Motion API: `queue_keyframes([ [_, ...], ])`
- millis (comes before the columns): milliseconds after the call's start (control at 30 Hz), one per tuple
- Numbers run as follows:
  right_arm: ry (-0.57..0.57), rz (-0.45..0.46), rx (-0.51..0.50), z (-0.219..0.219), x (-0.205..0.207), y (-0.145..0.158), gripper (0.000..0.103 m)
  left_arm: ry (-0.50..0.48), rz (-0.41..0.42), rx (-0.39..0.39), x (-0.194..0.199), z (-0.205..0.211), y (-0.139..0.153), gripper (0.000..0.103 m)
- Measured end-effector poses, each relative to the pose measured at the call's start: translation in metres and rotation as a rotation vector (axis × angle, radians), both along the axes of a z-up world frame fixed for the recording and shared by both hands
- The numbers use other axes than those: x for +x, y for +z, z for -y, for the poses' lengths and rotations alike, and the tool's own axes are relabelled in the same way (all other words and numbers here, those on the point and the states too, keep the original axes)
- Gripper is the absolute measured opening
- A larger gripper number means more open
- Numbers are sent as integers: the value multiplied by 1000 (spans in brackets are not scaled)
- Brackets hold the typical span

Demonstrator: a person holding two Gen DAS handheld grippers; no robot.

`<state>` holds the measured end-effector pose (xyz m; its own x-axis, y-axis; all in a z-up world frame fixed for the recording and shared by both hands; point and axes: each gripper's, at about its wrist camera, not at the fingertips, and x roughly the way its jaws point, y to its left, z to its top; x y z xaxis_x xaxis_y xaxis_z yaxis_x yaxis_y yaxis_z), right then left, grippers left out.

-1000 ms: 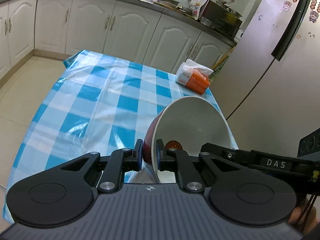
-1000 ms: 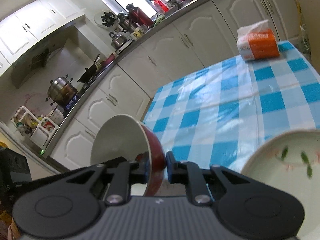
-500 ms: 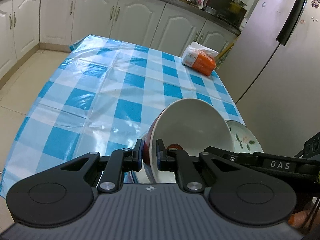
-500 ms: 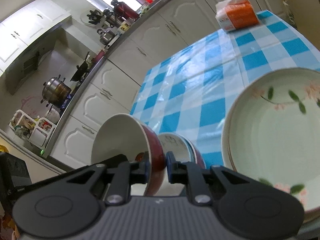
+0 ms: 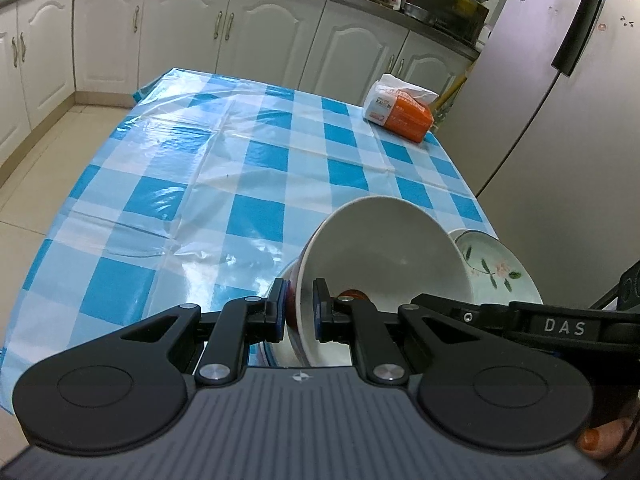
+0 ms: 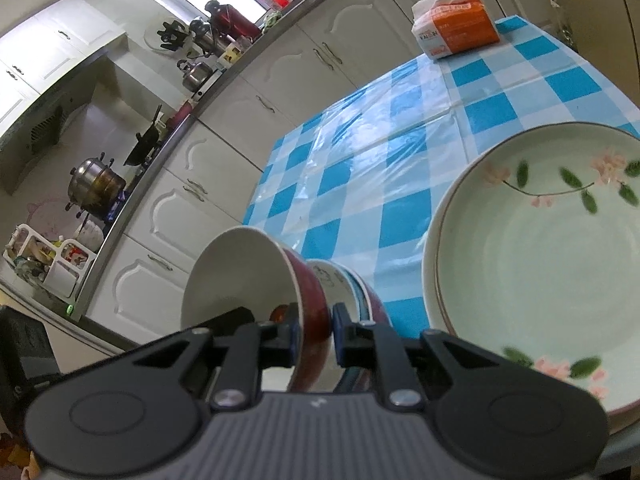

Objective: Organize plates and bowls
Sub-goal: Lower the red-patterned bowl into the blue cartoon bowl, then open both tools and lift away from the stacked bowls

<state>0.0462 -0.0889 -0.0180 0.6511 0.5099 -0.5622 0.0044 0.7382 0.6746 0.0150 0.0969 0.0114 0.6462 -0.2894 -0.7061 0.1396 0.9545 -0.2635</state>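
Jaws of both the left gripper (image 5: 300, 310) and the right gripper (image 6: 314, 336) pinch opposite rim walls of one red bowl (image 6: 308, 300), tilted over stacked bowls (image 6: 352, 292) beside floral plates (image 6: 540, 264) on the checked worktop (image 5: 256, 160)

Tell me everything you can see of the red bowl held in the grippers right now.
The red bowl looks like glazed ceramic, dark red outside, plain white inside. It is tipped steeply on edge. The left gripper and the right gripper each pinch its rim, one finger inside, one outside. It hangs low over a stack of bowls beside the flowered plate; whether it touches the stack is unclear.
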Motion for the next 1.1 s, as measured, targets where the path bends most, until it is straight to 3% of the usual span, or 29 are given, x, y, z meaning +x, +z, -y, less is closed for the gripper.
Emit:
queue_keyframes([
  [700, 4, 9, -77, -9, -1, 4, 15, -28, 9, -27, -2, -4, 1, 14],
  [800, 5, 18, -95, -11, 0, 5, 15, -24, 31, -22, -4, -5, 4, 21],
  [867, 5, 20, -102, -11, 0, 6, 16, -7, 90, 21, -8, -5, 10, 33],
  [1033, 2, 69, -140, -12, -2, 17, 33, 5, 133, 5, -11, -14, 20, 42],
  [1100, -12, 87, -146, -10, -3, 19, 33, 6, 150, 21, -13, -15, 21, 47],
])
